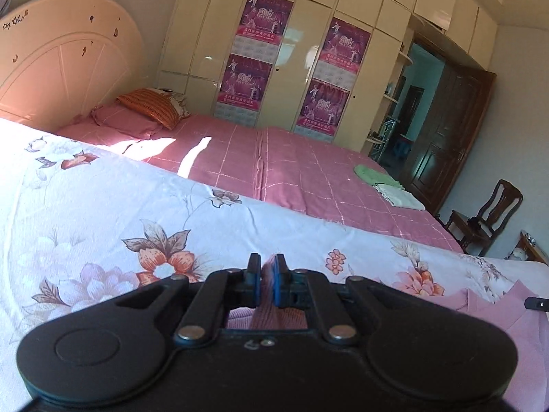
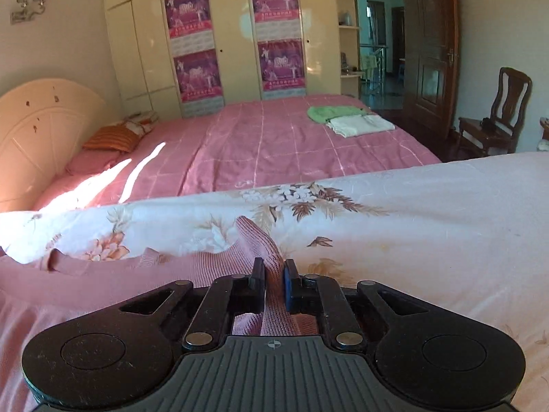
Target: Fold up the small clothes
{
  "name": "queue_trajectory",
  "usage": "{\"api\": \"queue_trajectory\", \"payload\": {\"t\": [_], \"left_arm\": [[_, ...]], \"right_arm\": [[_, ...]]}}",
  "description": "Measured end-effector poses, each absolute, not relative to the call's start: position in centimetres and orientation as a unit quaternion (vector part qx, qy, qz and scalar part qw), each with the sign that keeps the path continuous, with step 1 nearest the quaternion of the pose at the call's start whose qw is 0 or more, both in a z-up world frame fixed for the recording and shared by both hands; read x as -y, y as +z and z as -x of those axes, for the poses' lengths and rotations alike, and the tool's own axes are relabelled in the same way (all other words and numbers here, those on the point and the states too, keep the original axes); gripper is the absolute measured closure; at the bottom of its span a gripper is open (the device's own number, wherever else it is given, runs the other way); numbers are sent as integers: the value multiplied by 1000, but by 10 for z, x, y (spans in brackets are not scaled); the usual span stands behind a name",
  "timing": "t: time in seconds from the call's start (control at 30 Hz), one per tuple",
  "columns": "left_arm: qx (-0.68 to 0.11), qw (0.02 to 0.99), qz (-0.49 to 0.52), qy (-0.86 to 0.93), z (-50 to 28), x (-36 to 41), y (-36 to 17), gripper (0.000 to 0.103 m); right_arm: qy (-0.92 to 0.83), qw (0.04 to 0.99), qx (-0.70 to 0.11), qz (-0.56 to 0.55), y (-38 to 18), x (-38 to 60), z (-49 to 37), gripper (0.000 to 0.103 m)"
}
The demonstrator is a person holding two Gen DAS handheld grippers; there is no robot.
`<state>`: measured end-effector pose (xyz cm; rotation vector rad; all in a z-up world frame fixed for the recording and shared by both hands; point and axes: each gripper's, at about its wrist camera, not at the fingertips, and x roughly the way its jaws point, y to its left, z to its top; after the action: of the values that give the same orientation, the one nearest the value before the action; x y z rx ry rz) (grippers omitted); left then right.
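Note:
A pink ribbed knit garment (image 2: 103, 285) lies on the white floral sheet (image 2: 411, 213) in front of me. My right gripper (image 2: 274, 274) is shut on a pinched fold of the pink garment, with a ribbed end sticking up past the fingertips. My left gripper (image 1: 267, 271) is shut with pink knit (image 1: 267, 316) caught between its blue pads. More of the garment (image 1: 497, 312) spreads to the right in the left wrist view. The other gripper's tip (image 1: 537, 304) shows at the right edge there.
Beyond the floral sheet is a pink checked bed (image 2: 257, 144) with folded green and white clothes (image 2: 350, 120), pillows (image 2: 113, 139) and a cream headboard (image 1: 61, 61). A wardrobe with posters (image 2: 236, 34), a wooden door (image 2: 429, 51) and a chair (image 2: 497, 113) stand behind.

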<state>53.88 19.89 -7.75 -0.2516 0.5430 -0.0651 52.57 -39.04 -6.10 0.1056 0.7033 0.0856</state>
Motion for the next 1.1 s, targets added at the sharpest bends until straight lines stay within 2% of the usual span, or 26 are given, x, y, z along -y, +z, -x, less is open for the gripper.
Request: {"api": "queue_trajectory", "payload": {"t": [0.17, 0.27, 0.33, 0.37, 0.4, 0.43, 0.47, 0.5, 0.53, 0.6, 0.63, 0.67, 0.7, 0.83, 0.9, 0.97, 1.1], "left_arm": [[-264, 957, 114, -25, -538, -203, -76, 97], [-311, 947, 81, -21, -547, -194, -92, 96], [-328, 942, 63, -16, -550, -187, -105, 93], [-322, 945, 53, -8, -548, -186, -105, 83], [-317, 947, 47, 11, -546, -186, -101, 63], [-310, 949, 45, 26, -542, -187, -98, 52], [-299, 952, 50, 36, -536, -189, -94, 45], [-288, 955, 60, 38, -528, -192, -87, 45], [-278, 958, 69, 33, -519, -192, -78, 45], [-255, 963, 85, 0, -496, -180, -62, 45], [-255, 963, 84, -19, -488, -170, -59, 45], [-259, 962, 73, -44, -483, -149, -57, 45], [-262, 961, 60, -64, -476, -130, -59, 44], [-287, 950, -6, -124, -465, -69, -80, 44], [-327, 937, -38, -121, -472, -57, -101, 41], [-324, 938, -13, -119, -473, -68, -107, 40], [-305, 946, 34, -104, -455, -81, -85, 42]], "right_arm": [[36, 935, -351, -44, -69, 392, -529, 93], [21, 924, -380, -38, -87, 394, -531, 93], [14, 920, -391, -35, -96, 392, -531, 93], [10, 918, -394, -43, -95, 393, -532, 93], [5, 915, -399, -56, -93, 395, -534, 90], [1, 914, -401, -62, -90, 395, -533, 83], [-7, 916, -398, -56, -85, 394, -530, 62], [-16, 922, -384, -45, -77, 390, -523, 43], [-8, 931, -363, -35, -69, 385, -514, 42], [49, 937, -343, -36, -59, 375, -496, 44], [84, 937, -339, -29, -58, 365, -486, 48], [107, 934, -340, -15, -60, 355, -480, 67], [122, 931, -344, 2, -65, 343, -476, 78], [125, 922, -366, 5, -90, 324, -470, 79], [119, 923, -367, 7, -96, 324, -469, 79], [108, 924, -367, 2, -91, 331, -466, 79], [120, 935, -332, -30, -67, 358, -442, 79]]}}
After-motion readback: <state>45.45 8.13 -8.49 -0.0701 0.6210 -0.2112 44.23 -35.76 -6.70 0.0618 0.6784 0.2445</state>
